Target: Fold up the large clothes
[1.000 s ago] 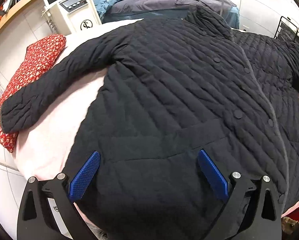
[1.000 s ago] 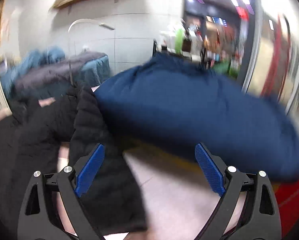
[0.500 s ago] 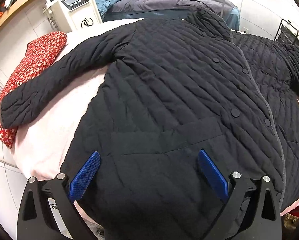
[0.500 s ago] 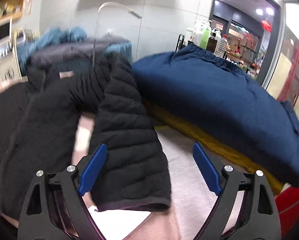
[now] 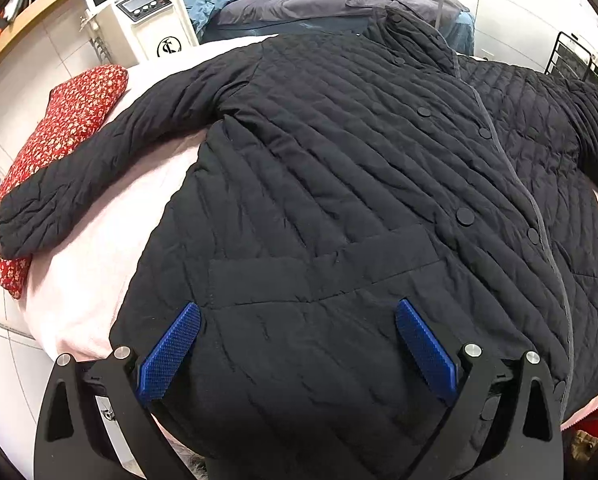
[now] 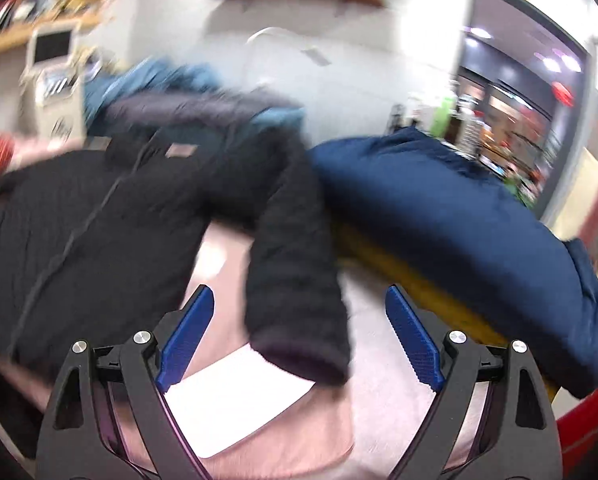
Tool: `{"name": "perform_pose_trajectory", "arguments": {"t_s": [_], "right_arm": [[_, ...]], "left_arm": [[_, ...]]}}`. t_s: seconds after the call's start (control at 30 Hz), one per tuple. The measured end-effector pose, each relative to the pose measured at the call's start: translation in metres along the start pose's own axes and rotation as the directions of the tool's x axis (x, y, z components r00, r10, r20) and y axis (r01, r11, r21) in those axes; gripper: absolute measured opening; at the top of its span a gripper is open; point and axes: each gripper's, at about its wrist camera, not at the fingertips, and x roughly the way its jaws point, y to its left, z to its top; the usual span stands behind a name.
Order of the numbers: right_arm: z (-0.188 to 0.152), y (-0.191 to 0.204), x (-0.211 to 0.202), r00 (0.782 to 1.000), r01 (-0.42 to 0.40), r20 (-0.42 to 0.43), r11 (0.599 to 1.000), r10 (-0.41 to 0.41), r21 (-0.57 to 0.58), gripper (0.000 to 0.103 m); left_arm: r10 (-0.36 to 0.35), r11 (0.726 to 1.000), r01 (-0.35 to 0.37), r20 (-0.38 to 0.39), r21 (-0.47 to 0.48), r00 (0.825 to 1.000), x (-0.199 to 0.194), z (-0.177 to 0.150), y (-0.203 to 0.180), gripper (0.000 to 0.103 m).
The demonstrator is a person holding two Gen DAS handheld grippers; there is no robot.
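L view: red pillow (image 5: pixel 55 136); R view: navy cushion (image 6: pixel 459 216), blurred.

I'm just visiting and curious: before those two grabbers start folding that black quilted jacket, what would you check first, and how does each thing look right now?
1. Black quilted jacket spread flat, front up: ok.
2. Left sleeve stretched out to the side, cuff lying on the red floral cushion: ok.
3. Left gripper open above the hem, holding nothing: ok.
4. Right gripper open, right sleeve cuff in line between its fingers: ok.
5. Whether the right gripper is steady enough to pinch: cannot tell, its view is blurred.
6. Room to fold beside the navy bedding: cannot tell; the sleeve lies close to it.
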Motion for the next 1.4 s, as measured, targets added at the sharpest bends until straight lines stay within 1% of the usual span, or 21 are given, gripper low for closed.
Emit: {"name": "perform_pose_trajectory", "arguments": {"t_s": [0.1,0.13,0.2,0.23,0.27,0.33,0.37,0.4,0.47,0.5,0.57,0.63,0.77,0.87,0.93,1.03,1.07,1.13,1.23,1.3,1.4], "right_arm": [[-0.016,0.020,0.019,0.993,0.077,-0.077,0.993,-0.084,-0.092,0.085],[-0.019,0.022,0.027,0.988,0.101,-0.102,0.989,-0.112,-0.104,0.077],[-0.021,0.018,0.043,0.979,0.131,-0.145,0.986,-0.145,-0.100,0.069],[-0.019,0.015,0.048,0.976,0.137,-0.156,0.986,-0.151,-0.096,0.055],[-0.017,0.011,0.052,0.974,0.138,-0.168,0.986,-0.152,-0.090,0.047],[-0.008,0.004,0.056,0.975,0.108,-0.189,0.993,-0.116,-0.054,0.028],[-0.003,-0.001,0.056,0.978,0.086,-0.190,0.996,-0.088,-0.018,0.023],[0.007,-0.010,0.053,0.983,0.038,-0.183,0.998,-0.028,0.052,0.019],[0.026,-0.028,0.047,0.986,-0.065,-0.138,0.979,0.092,0.194,0.016],[0.040,-0.039,0.043,0.984,-0.116,-0.102,0.958,0.147,0.262,0.014],[0.062,-0.058,0.036,0.979,-0.172,-0.043,0.926,0.198,0.337,0.013],[0.089,-0.079,0.028,0.975,-0.216,0.033,0.893,0.222,0.396,0.012],[0.133,-0.114,0.015,0.964,-0.265,0.143,0.859,0.225,0.437,0.011],[0.164,-0.144,0.007,0.963,-0.253,0.204,0.856,0.177,0.451,0.011],[0.173,-0.165,0.008,0.970,-0.212,0.210,0.850,0.123,0.483,0.011],[0.170,-0.188,0.021,0.978,-0.194,0.173,0.801,0.115,0.566,0.011],[0.165,-0.191,0.027,0.980,-0.193,0.153,0.784,0.126,0.590,0.011],[0.159,-0.190,0.031,0.979,-0.202,0.141,0.772,0.146,0.602,0.011],[0.156,-0.169,0.034,0.974,-0.226,0.143,0.799,0.175,0.558,0.011],[0.163,-0.146,0.036,0.963,-0.271,0.149,0.817,0.226,0.509,0.011],[0.181,-0.112,0.044,0.939,-0.342,0.147,0.824,0.309,0.452,0.011]], "left_arm": [[-0.001,1.000,0.001,-0.003,0.004,1.000,0.001,-0.001,0.001,0.097],[-0.001,1.000,0.001,-0.004,0.004,1.000,0.001,0.000,0.001,0.097],[-0.001,1.000,0.001,-0.006,0.003,1.000,0.001,0.000,0.001,0.097],[-0.002,1.000,0.002,-0.005,0.002,1.000,0.001,-0.001,0.002,0.097],[-0.001,1.000,0.001,-0.006,0.000,1.000,0.001,-0.001,0.003,0.097],[-0.002,1.000,0.002,-0.007,-0.005,1.000,0.002,-0.002,0.004,0.097],[-0.002,1.000,0.002,-0.007,-0.007,1.000,0.002,-0.002,0.005,0.097],[-0.002,1.000,0.002,-0.007,-0.009,1.000,0.002,-0.003,0.005,0.097],[0.001,1.000,-0.001,-0.008,-0.007,1.000,0.003,-0.003,0.005,0.097],[0.003,1.000,-0.003,-0.008,-0.004,1.000,0.003,-0.003,0.004,0.097],[0.008,1.000,-0.008,-0.007,0.001,1.000,0.003,-0.003,0.002,0.097],[0.005,1.000,-0.005,-0.005,-0.001,1.000,0.003,-0.003,0.003,0.097],[-0.007,1.000,0.007,-0.004,-0.015,1.000,0.001,-0.003,0.007,0.097],[-0.007,1.000,0.007,0.000,-0.019,1.000,0.001,-0.004,0.009,0.097],[-0.008,1.000,0.008,0.000,-0.022,1.000,0.001,-0.004,0.009,0.097],[-0.007,1.000,0.007,0.002,-0.023,1.000,0.001,-0.004,0.008,0.097],[-0.006,1.000,0.006,0.001,-0.022,1.000,0.002,-0.005,0.007,0.097],[-0.004,1.000,0.004,-0.002,-0.018,1.000,0.003,-0.004,0.007,0.097],[0.001,1.000,-0.001,-0.005,-0.013,1.000,0.005,-0.004,0.005,0.097],[0.000,1.000,0.000,-0.004,-0.013,1.000,0.004,-0.004,0.006,0.097],[-0.005,1.000,0.005,-0.002,-0.017,1.000,0.003,-0.004,0.007,0.097]]}}
